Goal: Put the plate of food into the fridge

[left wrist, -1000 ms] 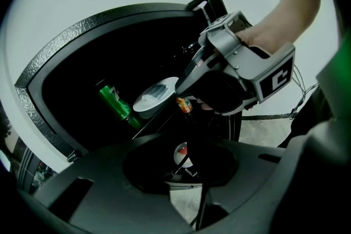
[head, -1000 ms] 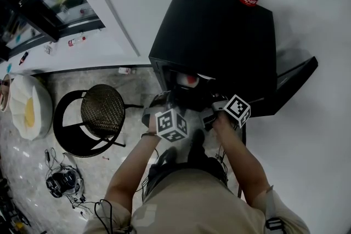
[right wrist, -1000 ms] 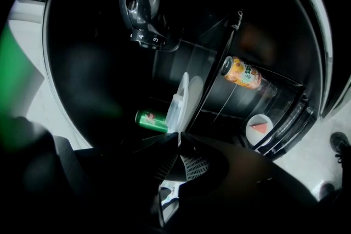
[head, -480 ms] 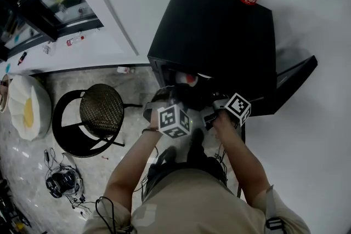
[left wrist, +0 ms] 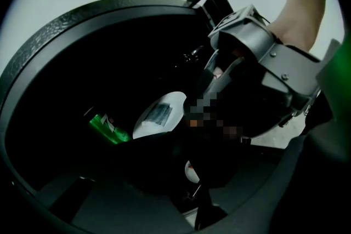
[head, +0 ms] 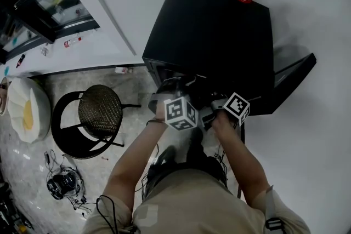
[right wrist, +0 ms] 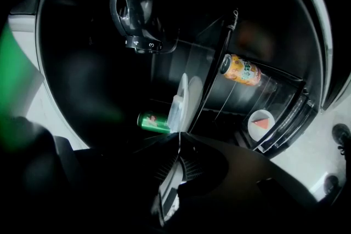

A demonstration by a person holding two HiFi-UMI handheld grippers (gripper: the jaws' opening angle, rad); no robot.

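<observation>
Plate [right wrist: 184,100] gripped edgewise; right tool [right wrist: 179,138] clamped

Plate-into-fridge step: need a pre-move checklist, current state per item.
1. Fridge door open: ok.
2. Right gripper shut on the rim of the plate: ok.
3. Plate inside the fridge cavity: ok. Resting on a shelf: cannot tell.
4. Space past the plate: not ok. A green can lies close behind it, and an orange can lies across the wire shelf edge. Contact: cannot tell.
5. Left gripper: jaws have just been closing, and a small white piece shows between them. Grip: cannot tell.
</observation>
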